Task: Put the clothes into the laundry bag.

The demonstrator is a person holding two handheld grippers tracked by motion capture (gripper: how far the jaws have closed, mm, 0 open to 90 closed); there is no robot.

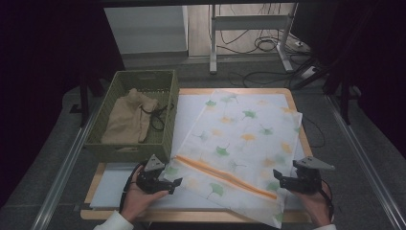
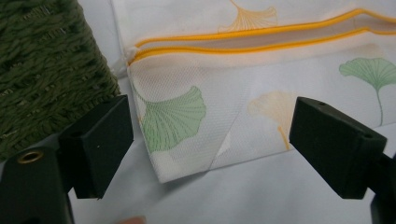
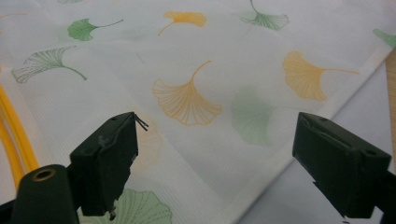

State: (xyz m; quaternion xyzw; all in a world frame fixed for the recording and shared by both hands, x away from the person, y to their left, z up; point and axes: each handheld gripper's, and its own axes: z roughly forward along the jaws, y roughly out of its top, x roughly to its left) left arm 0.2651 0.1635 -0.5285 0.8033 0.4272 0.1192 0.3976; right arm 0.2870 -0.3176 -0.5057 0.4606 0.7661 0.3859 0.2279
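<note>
White mesh laundry bag (image 1: 239,139) with ginkgo-leaf print and orange zipper (image 1: 225,176), spread flat across the middle and right of the tabletop (image 1: 191,214), near corners toward the front edge. Left gripper (image 1: 168,184) at the bag's near-left corner, jaws released, holding nothing. Right gripper (image 1: 280,180) at its near-right corner, likewise spread wide and empty. Green woven basket (image 1: 107,149) with tan cloth (image 1: 127,120) at the back-left corner.

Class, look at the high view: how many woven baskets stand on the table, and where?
1. A green woven basket stands at the table's far left corner, beside the white leaf-printed mesh bag, and holds a tan cloth pouch. Nothing seems hidden.
</note>
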